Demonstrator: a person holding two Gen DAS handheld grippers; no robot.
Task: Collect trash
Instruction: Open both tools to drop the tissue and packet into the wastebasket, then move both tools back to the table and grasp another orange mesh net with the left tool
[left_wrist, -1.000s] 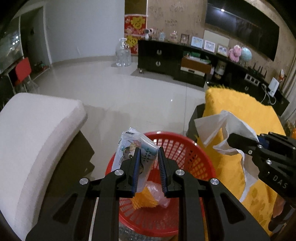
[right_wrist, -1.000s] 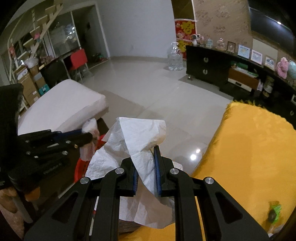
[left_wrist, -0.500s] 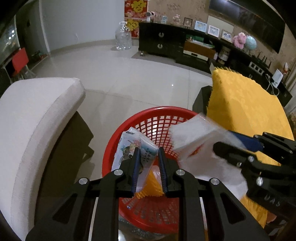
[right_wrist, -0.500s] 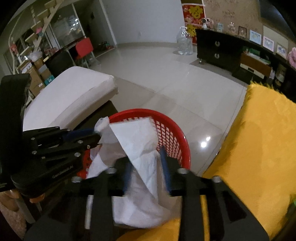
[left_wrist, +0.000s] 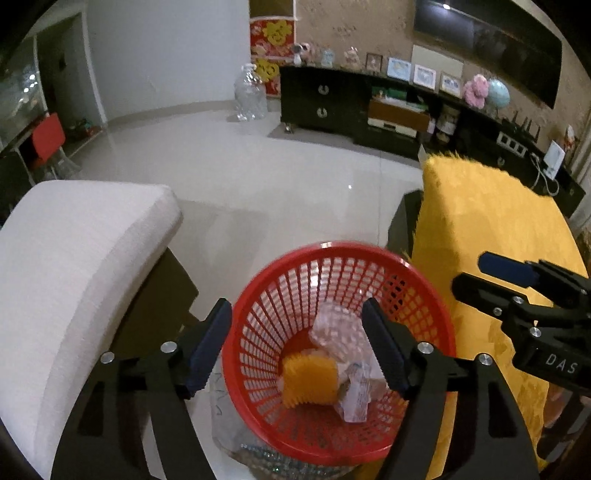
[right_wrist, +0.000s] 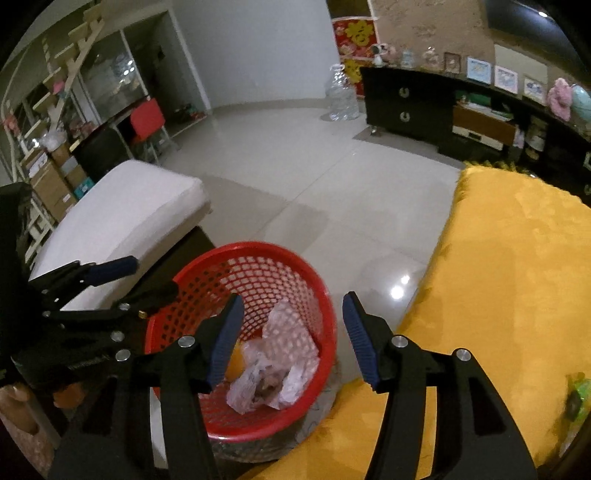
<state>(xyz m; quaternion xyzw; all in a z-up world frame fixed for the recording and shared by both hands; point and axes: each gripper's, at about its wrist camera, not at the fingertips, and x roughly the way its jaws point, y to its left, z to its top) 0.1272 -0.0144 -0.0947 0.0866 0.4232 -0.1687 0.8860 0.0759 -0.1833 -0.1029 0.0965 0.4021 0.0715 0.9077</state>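
Note:
A red mesh basket (left_wrist: 332, 249) (right_wrist: 251, 247) stands on the floor between a white seat and a yellow cover. Inside lie an orange piece (left_wrist: 308, 380), a crumpled wrapper (left_wrist: 354, 387) and white crumpled paper with clear plastic (right_wrist: 284, 343). My left gripper (left_wrist: 295, 325) hangs over the basket, its jaws opening wide with nothing between them; it also shows at the left of the right wrist view (right_wrist: 147, 278). My right gripper (right_wrist: 292, 306) is above the basket's right rim, jaws opening, nothing held. It also appears at the right of the left wrist view (left_wrist: 480, 277).
A white cushioned seat (left_wrist: 74, 258) is at the left and a yellow fuzzy cover (left_wrist: 487, 229) at the right. A small green item (right_wrist: 576, 395) lies on the yellow cover. Farther off stand a dark cabinet (left_wrist: 332, 99), a big water bottle (left_wrist: 251, 99) and a red chair (left_wrist: 46, 136).
Both grippers have opened. The snack wrapper left my left jaws and the white paper left my right jaws; both now lie in the red basket.

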